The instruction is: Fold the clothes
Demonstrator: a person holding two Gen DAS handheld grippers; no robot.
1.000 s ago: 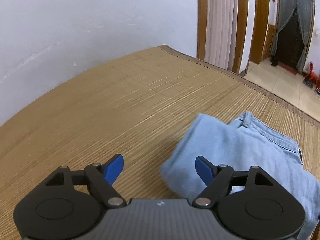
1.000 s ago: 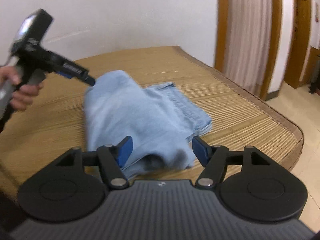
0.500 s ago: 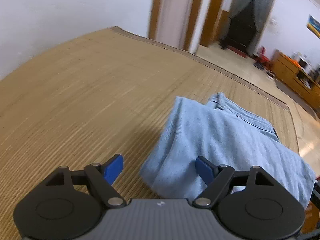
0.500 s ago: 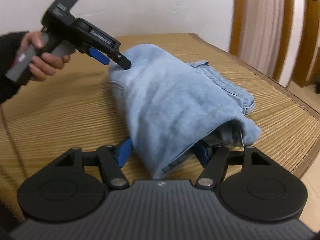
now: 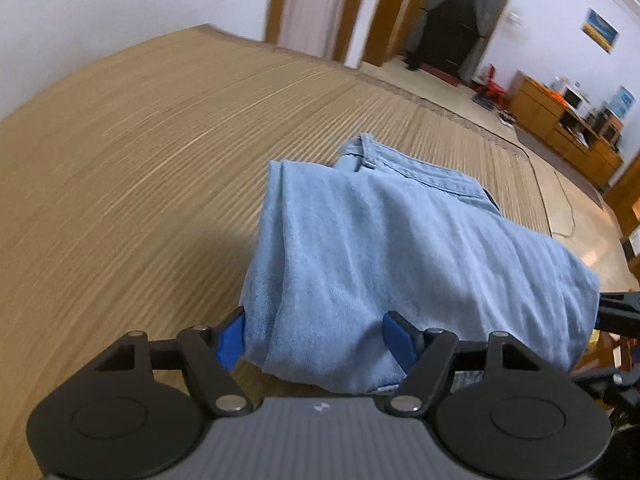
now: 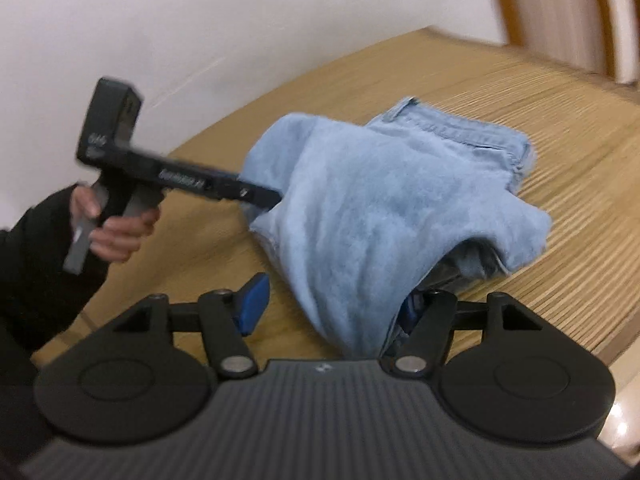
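Note:
Folded light-blue jeans lie on the woven mat. My left gripper is at their near end, its jaws closing with the denim bundle between them. The left pad touches the cloth's edge. In the right wrist view, a hand in a black sleeve holds the left gripper, its tips buried in the jeans. My right gripper is closing slightly around a hanging fold. One blue fingertip stands clear of the cloth. The other is hidden under the denim.
The bamboo mat stretches far to the left and back, up to a white wall. Its bound edge runs along the right. Beyond it are a tiled floor, a dark doorway and a wooden cabinet.
My left gripper dropped and moved in on the jeans, whose near end now lies between its fingers. The right gripper tilted down and rolled, and the fold still hangs between its fingers.

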